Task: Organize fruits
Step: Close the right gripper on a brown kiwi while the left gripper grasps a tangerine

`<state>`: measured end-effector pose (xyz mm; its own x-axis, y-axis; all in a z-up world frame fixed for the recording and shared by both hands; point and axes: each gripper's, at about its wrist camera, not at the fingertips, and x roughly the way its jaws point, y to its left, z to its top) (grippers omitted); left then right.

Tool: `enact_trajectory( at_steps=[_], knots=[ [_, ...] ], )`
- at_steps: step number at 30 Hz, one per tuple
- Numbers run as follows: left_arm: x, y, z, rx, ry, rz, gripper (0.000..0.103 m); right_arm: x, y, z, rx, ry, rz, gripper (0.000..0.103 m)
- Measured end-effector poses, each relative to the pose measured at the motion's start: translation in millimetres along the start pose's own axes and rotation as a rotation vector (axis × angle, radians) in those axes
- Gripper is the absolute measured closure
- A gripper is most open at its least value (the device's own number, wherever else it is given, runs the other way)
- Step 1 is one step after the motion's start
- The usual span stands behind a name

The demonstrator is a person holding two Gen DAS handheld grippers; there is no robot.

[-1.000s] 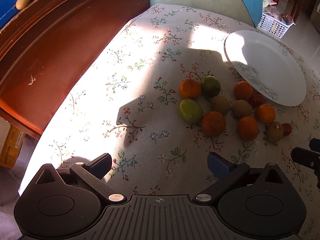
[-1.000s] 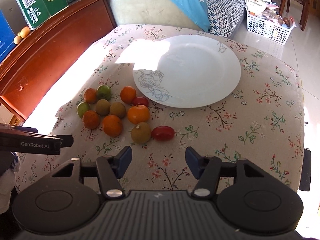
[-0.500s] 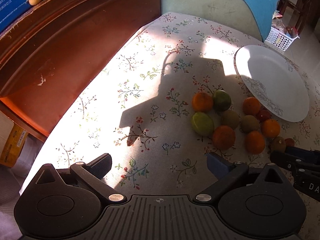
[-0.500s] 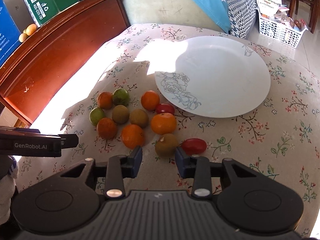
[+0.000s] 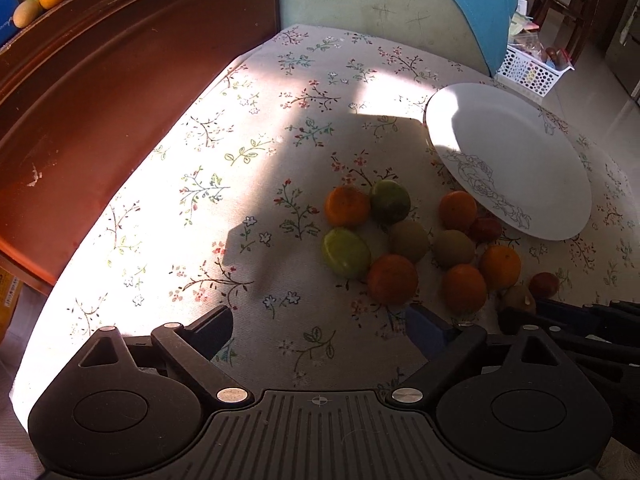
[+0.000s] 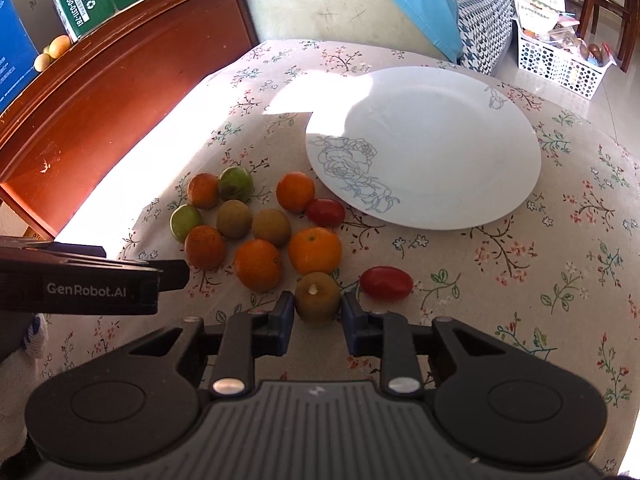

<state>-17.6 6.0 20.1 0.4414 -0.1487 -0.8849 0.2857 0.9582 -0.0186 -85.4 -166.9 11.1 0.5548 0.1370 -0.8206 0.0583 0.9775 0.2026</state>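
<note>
A cluster of small fruits lies on the floral tablecloth left of an empty white plate [image 6: 432, 144]: oranges [image 6: 315, 250], green fruits [image 6: 236, 182], brown kiwis [image 6: 271, 226] and red tomatoes [image 6: 386, 282]. My right gripper [image 6: 317, 312] has its fingers on both sides of the nearest kiwi [image 6: 317, 298], which rests on the cloth; they look to touch it. My left gripper [image 5: 320, 326] is open and empty above the cloth, left of the fruits [image 5: 392, 280]. The plate also shows in the left wrist view [image 5: 516, 160].
A red-brown wooden headboard [image 6: 100, 92] runs along the left, with boxes and two small fruits [image 6: 54, 50] on top. A green and blue cushion [image 6: 360, 4] stands behind the table. A white basket [image 6: 560, 66] sits on the floor at the far right.
My right gripper has moved forward and down to the near kiwi, and its fingers have narrowed around it. My left gripper has shifted slightly and stayed open.
</note>
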Motion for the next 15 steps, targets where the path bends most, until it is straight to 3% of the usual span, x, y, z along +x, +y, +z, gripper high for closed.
enact_trajectory(
  at_steps=[6, 10, 15],
  knots=[
    [5.1, -12.5, 1.2, 0.010, 0.006, -0.019, 0.025, -2.2, -4.3, -2.3, 0.011, 0.010, 0.004, 0.078],
    [11.2, -19.4, 3.6, 0.014, 0.014, -0.036, 0.042, -3.0, -4.7, -2.9, 0.012, 0.013, 0.005, 0.078],
    [17.8, -26.5, 5.4, 0.020, 0.017, -0.043, 0.048, -3.8, -5.6, -3.0, 0.016, 0.015, 0.008, 0.078]
  ],
)
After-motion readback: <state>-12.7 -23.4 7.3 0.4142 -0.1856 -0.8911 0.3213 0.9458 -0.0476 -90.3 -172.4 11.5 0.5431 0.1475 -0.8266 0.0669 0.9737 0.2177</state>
